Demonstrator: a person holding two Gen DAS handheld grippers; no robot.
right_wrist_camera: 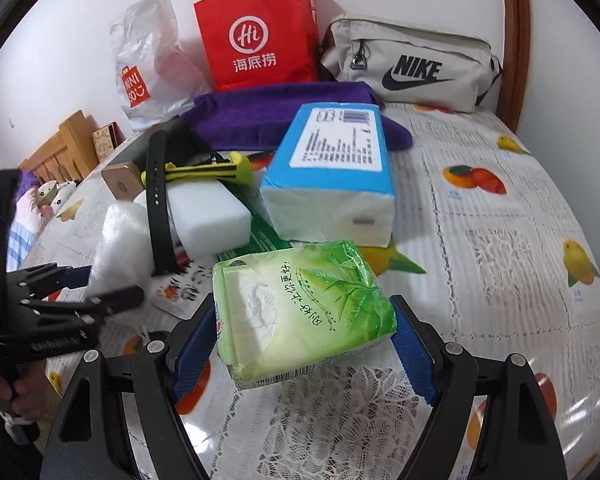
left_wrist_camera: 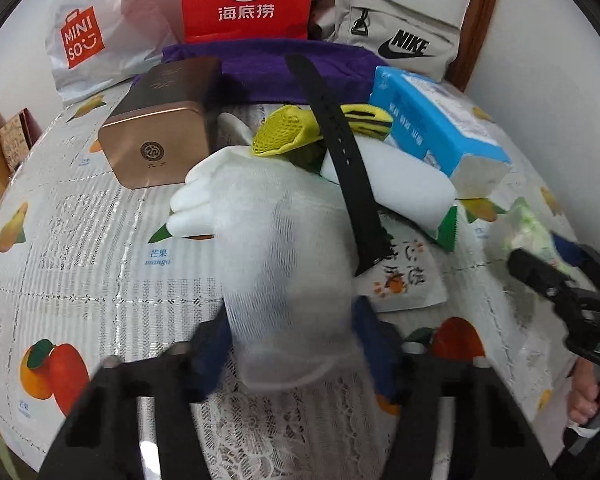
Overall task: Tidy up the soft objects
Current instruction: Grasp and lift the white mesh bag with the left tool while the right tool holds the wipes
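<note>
My left gripper (left_wrist_camera: 290,340) is shut on a white knit glove (left_wrist_camera: 284,248); its blue pads (left_wrist_camera: 210,344) press the cuff end, and the glove's fingers point away to the left. The right wrist view shows that gripper (right_wrist_camera: 108,284) at the left with the glove (right_wrist_camera: 120,240). My right gripper (right_wrist_camera: 304,344) is shut on a green pack of tissues (right_wrist_camera: 304,312), held above the cloth between blue pads (right_wrist_camera: 412,352). It appears at the right edge of the left wrist view (left_wrist_camera: 560,264) with the green pack (left_wrist_camera: 528,228).
On the fruit-print tablecloth (right_wrist_camera: 500,240) lie a blue tissue pack (right_wrist_camera: 340,168), a white foam block (right_wrist_camera: 208,216), a black strap (left_wrist_camera: 340,152), a yellow mesh item (left_wrist_camera: 284,132), a gold tin (left_wrist_camera: 160,132) and a purple towel (left_wrist_camera: 268,68). A red bag (left_wrist_camera: 246,0), a Miniso bag (left_wrist_camera: 88,32) and a Nike pouch (right_wrist_camera: 412,64) stand behind.
</note>
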